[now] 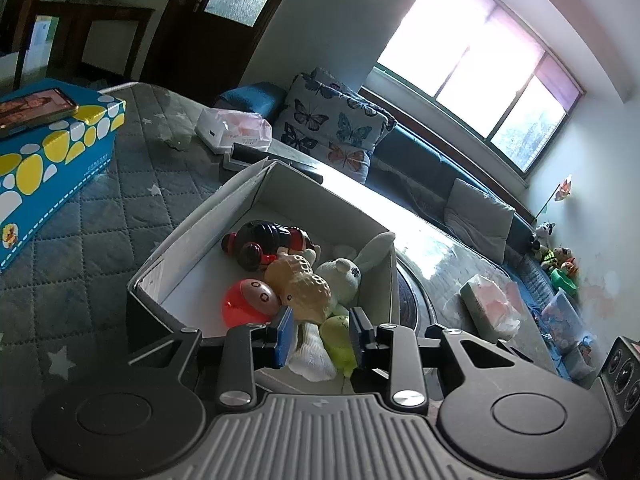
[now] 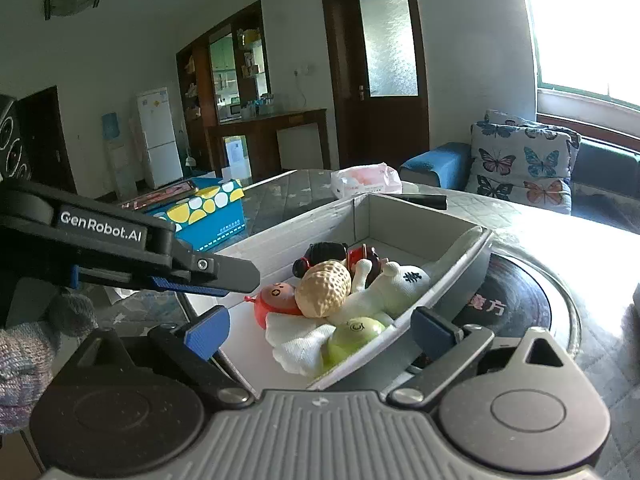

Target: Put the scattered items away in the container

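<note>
A white cardboard box (image 1: 224, 216) (image 2: 304, 224) stands on the grey quilted table cover. Inside lie a black-and-red figure (image 1: 264, 240) (image 2: 324, 254), a tan peanut-shaped toy (image 1: 300, 284) (image 2: 324, 288), a red round toy (image 1: 250, 300) (image 2: 276, 300), a white plush rabbit (image 1: 344, 280) (image 2: 392, 284), a green toy (image 1: 340, 336) (image 2: 356, 334) and a white sock (image 1: 312, 348) (image 2: 300, 340). My left gripper (image 1: 323, 334) (image 2: 232, 280) hovers over the box's near end, jaws partly apart, holding nothing. My right gripper (image 2: 320, 332) stands wide open above the box's near wall, its pads touching nothing.
A blue box with yellow spots (image 1: 52, 148) (image 2: 208, 208) carries a phone (image 1: 36, 106). A tissue pack (image 1: 236, 130) (image 2: 366, 180) lies beyond the white box. A black round disc (image 2: 516, 304) sits right of it. A butterfly cushion (image 1: 332, 120) rests on the sofa behind.
</note>
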Tool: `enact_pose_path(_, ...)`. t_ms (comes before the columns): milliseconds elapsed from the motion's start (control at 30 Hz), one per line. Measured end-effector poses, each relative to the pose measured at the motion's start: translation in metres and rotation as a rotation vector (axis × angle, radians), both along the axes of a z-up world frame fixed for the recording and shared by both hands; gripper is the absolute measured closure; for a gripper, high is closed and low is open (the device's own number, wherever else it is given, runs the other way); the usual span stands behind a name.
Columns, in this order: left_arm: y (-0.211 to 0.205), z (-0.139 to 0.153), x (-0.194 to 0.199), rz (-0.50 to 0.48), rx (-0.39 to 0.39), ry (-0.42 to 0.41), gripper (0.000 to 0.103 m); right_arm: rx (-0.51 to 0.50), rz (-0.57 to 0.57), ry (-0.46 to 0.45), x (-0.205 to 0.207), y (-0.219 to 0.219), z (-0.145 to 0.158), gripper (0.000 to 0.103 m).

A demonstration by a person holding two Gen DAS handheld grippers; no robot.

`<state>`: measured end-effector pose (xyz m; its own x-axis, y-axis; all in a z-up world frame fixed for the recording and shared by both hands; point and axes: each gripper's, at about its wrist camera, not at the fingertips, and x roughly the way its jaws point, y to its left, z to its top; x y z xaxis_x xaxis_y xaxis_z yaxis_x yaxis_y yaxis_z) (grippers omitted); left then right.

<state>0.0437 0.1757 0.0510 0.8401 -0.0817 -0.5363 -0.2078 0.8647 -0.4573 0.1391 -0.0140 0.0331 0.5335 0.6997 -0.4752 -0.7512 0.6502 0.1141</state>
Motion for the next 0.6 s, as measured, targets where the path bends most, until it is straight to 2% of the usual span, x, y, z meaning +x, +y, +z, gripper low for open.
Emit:
enact_pose_path(267, -0.008, 0.007, -0.02, 0.006, 0.048, -0.026, 0.07, 0.037, -0.041, -0.008, -0.013, -0.016, 0.004, 0.0)
enact_pose_path(600, -0.019, 0.008, -0.046, 0.026, 0.143, 0.005, 0.069, 0.088, -0.085, -0.046, -0.035, -0.031, 0.005, 0.0)
